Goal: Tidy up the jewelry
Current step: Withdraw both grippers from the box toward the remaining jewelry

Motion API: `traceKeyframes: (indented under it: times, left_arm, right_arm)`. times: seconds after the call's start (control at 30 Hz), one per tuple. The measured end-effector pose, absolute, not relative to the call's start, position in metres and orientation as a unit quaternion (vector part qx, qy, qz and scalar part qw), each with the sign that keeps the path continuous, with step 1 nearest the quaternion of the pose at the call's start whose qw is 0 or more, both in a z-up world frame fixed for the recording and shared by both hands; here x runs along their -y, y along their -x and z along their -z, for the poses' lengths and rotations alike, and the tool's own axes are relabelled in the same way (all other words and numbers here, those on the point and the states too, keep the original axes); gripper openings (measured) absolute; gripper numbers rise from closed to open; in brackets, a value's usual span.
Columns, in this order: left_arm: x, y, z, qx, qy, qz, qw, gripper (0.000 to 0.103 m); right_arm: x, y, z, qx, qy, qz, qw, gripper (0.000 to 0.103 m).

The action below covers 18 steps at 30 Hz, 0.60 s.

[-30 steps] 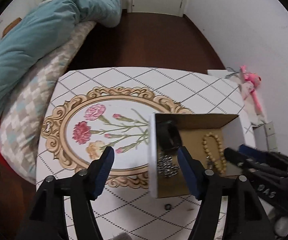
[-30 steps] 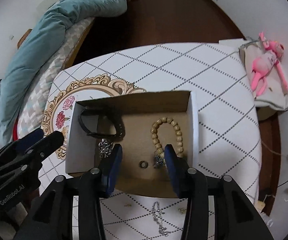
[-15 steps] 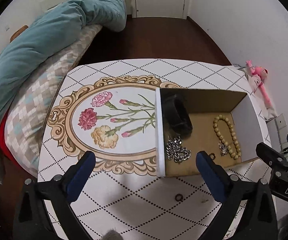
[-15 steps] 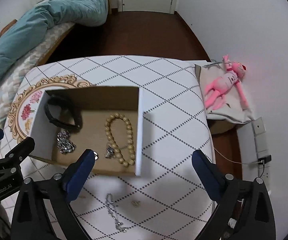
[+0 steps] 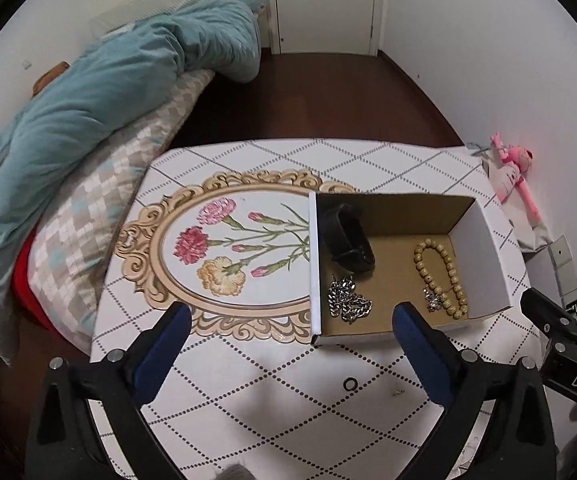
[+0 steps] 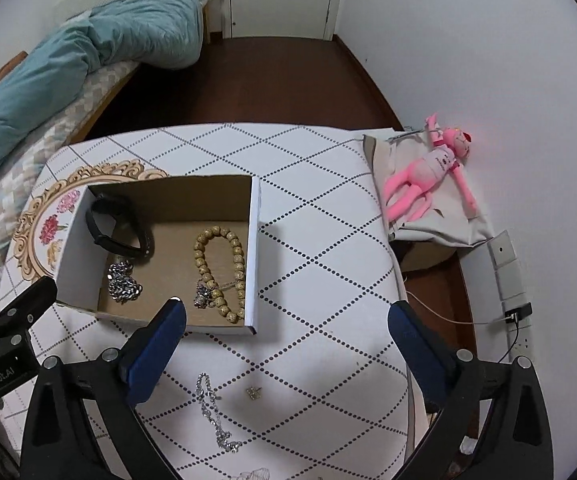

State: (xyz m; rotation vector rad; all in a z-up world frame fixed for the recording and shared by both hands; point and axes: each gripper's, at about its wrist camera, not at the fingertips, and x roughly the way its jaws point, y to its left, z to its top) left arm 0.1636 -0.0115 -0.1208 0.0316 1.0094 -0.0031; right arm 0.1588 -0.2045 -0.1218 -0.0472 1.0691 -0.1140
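A white cardboard box stands on the table. It holds a black wristband, a silver chain and a wooden bead bracelet. A small dark ring lies on the table in front of the box. A silver chain and a small earring lie near my right gripper. My left gripper and right gripper are both wide open and empty, above the table's front part.
The table has a white diamond-pattern cloth with a floral oval print. A bed with a teal duvet lies left. A pink plush toy on a grey bag lies right, by the wall.
Both grippers opened wide and pulled back and up from the box. A small ring that lay near the right gripper inside the box is hidden now.
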Motion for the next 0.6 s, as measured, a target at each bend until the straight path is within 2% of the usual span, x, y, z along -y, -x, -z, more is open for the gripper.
traceKeyframes:
  times: [0.6]
  left_arm:
    - [0.016,-0.106,0.05,-0.422,0.001,0.023,0.906,0.103]
  right_arm:
    - [0.204,-0.089,0.036,-0.419,0.007,0.068,0.905,0.102]
